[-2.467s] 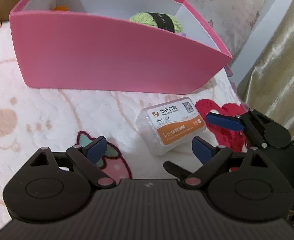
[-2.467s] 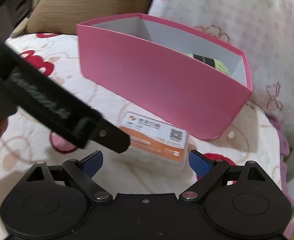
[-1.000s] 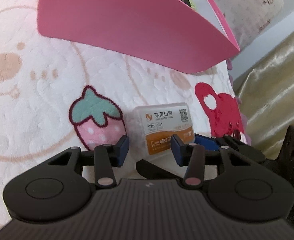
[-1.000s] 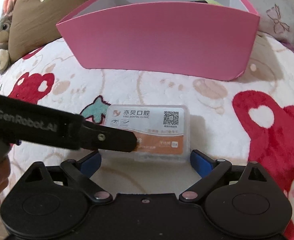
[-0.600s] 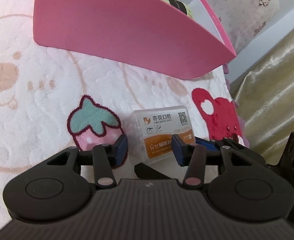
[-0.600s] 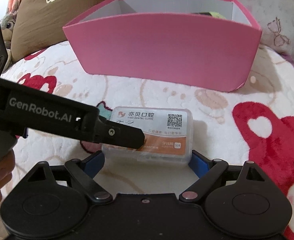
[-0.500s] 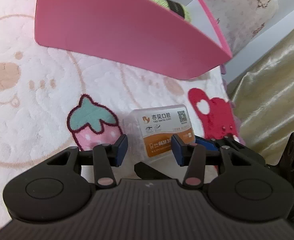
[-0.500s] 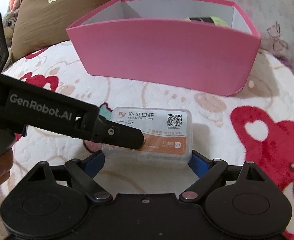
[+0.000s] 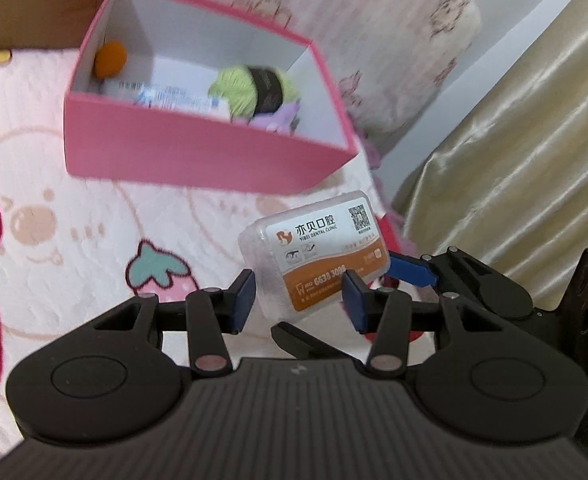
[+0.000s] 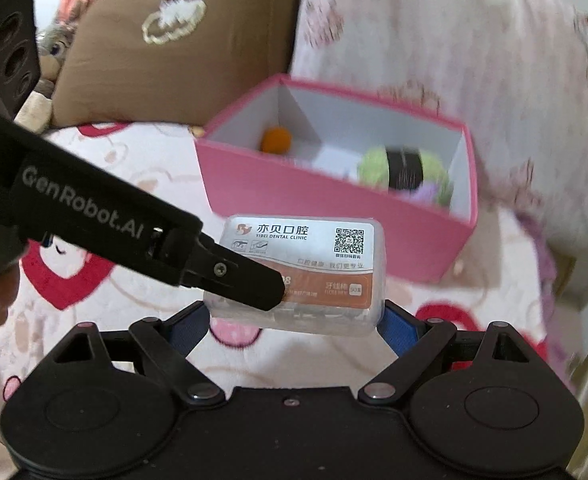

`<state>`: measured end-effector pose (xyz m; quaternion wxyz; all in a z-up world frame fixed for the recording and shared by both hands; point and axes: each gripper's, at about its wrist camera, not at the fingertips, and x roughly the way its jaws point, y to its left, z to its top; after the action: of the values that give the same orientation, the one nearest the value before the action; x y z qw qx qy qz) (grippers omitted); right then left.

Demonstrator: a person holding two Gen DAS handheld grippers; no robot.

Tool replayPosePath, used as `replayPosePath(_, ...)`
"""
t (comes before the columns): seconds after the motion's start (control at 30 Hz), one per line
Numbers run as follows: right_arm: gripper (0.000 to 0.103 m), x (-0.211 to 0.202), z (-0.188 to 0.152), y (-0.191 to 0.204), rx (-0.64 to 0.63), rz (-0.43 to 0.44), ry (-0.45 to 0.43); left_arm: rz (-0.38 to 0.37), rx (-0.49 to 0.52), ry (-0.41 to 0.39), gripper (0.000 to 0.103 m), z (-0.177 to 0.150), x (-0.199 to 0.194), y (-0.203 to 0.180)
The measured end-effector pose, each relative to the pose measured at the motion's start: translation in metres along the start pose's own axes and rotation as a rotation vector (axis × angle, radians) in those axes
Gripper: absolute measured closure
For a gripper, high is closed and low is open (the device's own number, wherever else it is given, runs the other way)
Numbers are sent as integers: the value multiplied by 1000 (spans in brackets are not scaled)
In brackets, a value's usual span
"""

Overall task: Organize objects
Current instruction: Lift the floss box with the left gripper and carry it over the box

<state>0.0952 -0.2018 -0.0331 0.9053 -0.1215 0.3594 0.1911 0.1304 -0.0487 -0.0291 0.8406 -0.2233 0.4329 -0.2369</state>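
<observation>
Seen from the left wrist: left gripper (image 9: 298, 295) closed on the near end of the clear floss box (image 9: 313, 251), blue pads (image 9: 242, 297) against its two long sides. Box tilted, lifted clear of the cartoon-print blanket (image 9: 74, 216), label up. Right gripper's blue pad (image 9: 409, 270) just at the box's right corner. Farther off, open pink box (image 9: 198, 156) with a green yarn ball (image 9: 250, 90) and an orange ball (image 9: 110, 58) inside; gold curtain (image 9: 513, 152) at right.

Seen from the right wrist: right gripper (image 10: 294, 320) wide, clamped on the short ends of the floss box (image 10: 305, 272), which hangs above the blanket (image 10: 106, 308), near side of the pink box (image 10: 333, 196). Left gripper's black finger (image 10: 238, 276) across the box's left half. Brown pillow (image 10: 154, 48) far left.
</observation>
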Motion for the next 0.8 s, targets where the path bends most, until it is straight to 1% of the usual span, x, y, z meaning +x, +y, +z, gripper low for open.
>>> replayPosePath(0.07, 10, -10, 11, 1, -30, -8, -30, -11, -9, -36, 59, 6, -13, -5)
replayPosePath(0.17, 10, -19, 27, 2, -75, -13, -53, -9, -4, -60, 59, 17, -22, -14)
replayPosePath(0.27, 10, -25, 44, -1, -100, -6, -64, -8, -2, -67, 58, 32, -30, -19)
replayPosePath(0.4, 10, -29, 69, -8, -125, -2, -99, 3, 10, -77, 58, 61, -38, -27)
replayPosePath(0.57, 10, -22, 101, -19, -174, 3, -114, 19, 6, -70, 58, 100, -39, -30)
replayPosePath(0.67, 10, -13, 119, -30, -188, 34, -115, 36, 3, -72, 58, 121, -36, -28)
replayPosePath(0.73, 10, -3, 131, -39, -185, 77, -106, 52, 1, -70, 58, 134, -32, -23)
replayPosePath(0.8, 9, 8, 142, -49, -176, 117, -93, 48, -18, -63, 57, 144, -26, -15)
